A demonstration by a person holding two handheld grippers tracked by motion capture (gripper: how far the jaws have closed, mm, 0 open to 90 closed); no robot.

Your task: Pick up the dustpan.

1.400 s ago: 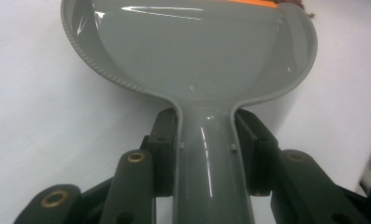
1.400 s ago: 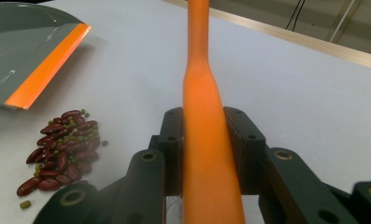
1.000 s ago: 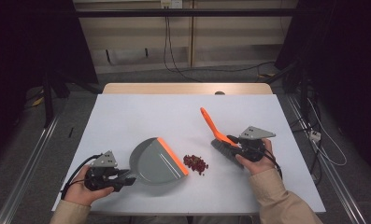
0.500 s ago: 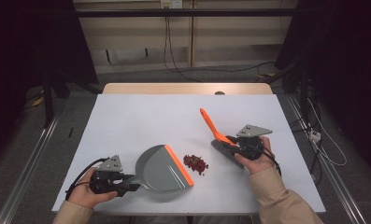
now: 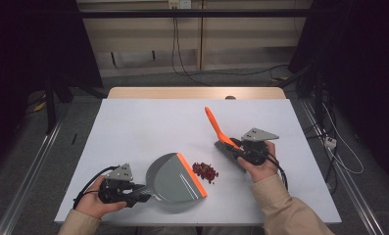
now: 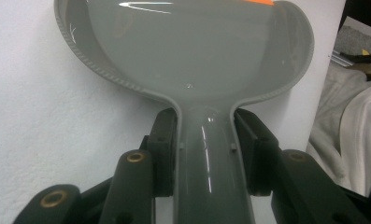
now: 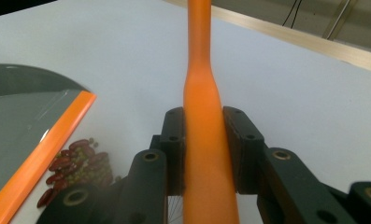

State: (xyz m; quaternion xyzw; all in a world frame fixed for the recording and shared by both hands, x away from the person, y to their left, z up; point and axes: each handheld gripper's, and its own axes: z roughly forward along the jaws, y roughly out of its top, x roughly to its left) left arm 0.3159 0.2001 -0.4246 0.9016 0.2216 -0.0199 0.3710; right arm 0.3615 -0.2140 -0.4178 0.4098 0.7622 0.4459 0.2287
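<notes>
A grey dustpan [image 5: 175, 178] with an orange lip [image 5: 192, 174] lies flat on the white table [image 5: 148, 127] near its front edge. My left gripper [image 5: 142, 197] is shut on its handle; in the left gripper view the pads press both sides of the dustpan [image 6: 188, 51] stem, left gripper [image 6: 206, 154]. A small pile of red beans [image 5: 205, 171] lies just right of the lip. My right gripper [image 5: 233, 151] is shut on an orange-handled brush [image 5: 214, 122], handle pointing away and bristles low near the beans. In the right gripper view: brush [image 7: 199, 70], right gripper [image 7: 204, 140], beans [image 7: 78, 161], dustpan [image 7: 19, 107].
The table's far half is bare white. A wooden strip [image 5: 197, 93] runs along its far edge. Cables trail from both grippers toward the front edge, and metal rails flank the table on the floor.
The left gripper and dustpan have slid slightly toward the front edge and to the right, closer to the beans. The right gripper and brush have hardly moved.
</notes>
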